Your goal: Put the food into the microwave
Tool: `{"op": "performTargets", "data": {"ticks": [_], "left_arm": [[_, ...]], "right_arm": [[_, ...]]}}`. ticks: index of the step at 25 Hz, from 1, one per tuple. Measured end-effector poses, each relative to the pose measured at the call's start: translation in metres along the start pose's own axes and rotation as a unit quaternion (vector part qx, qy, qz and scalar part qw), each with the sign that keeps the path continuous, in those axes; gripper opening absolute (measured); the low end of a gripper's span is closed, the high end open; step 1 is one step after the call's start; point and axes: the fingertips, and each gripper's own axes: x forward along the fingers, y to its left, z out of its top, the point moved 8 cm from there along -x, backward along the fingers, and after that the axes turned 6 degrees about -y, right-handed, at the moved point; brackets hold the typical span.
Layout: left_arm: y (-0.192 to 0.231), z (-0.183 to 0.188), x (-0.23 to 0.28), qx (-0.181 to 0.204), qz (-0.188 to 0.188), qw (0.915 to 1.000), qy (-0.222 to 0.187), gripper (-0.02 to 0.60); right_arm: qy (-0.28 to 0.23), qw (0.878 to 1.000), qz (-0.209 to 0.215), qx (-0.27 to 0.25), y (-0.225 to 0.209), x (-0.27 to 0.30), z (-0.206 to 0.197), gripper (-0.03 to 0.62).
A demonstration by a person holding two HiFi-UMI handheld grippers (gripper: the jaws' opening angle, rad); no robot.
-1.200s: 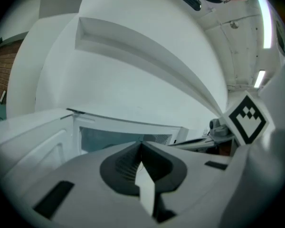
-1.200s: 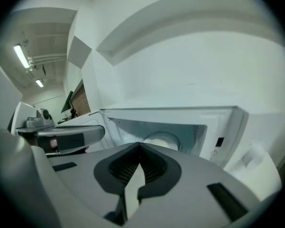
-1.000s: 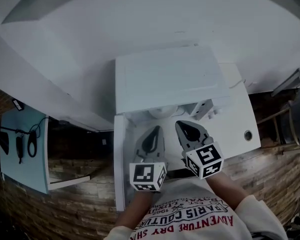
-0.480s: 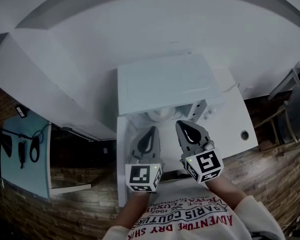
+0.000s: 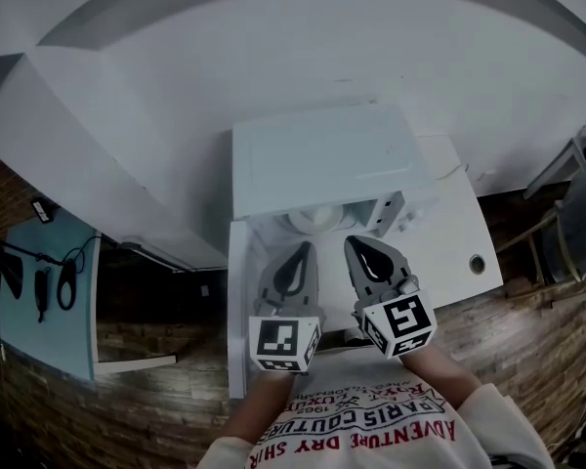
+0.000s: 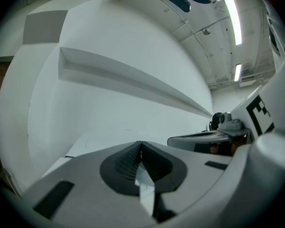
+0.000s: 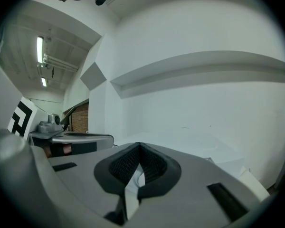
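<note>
The microwave [image 5: 327, 159] stands at the far wall with its door [image 5: 236, 311] swung left. Bare table [image 5: 459, 237] lies to its right. A pale round dish [image 5: 317, 220] sits just inside the opening. The left gripper [image 5: 298, 254] and right gripper [image 5: 364, 247] hover side by side before it, jaws pressed together on nothing. Only the gripper views show the ceiling lights [image 6: 234, 13] — the dish shows plainly in the head view alone.

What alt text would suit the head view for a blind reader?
Seen from above, a person holds two grippers side by side, the left gripper and right gripper, jaws together and empty, pointing at a white microwave on a white counter. A pale round dish shows at its front.
</note>
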Motion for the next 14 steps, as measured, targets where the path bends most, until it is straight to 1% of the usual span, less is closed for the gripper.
{"op": "performTargets", "data": {"ticks": [14], "left_arm": [[-0.0098, -0.0048, 0.0025, -0.007, 0.001, 1.0, 0.003, 0.006]], "right_arm": [[0.002, 1.0, 0.006, 0.01, -0.0061, -0.0046, -0.0034, 0.011]]}}
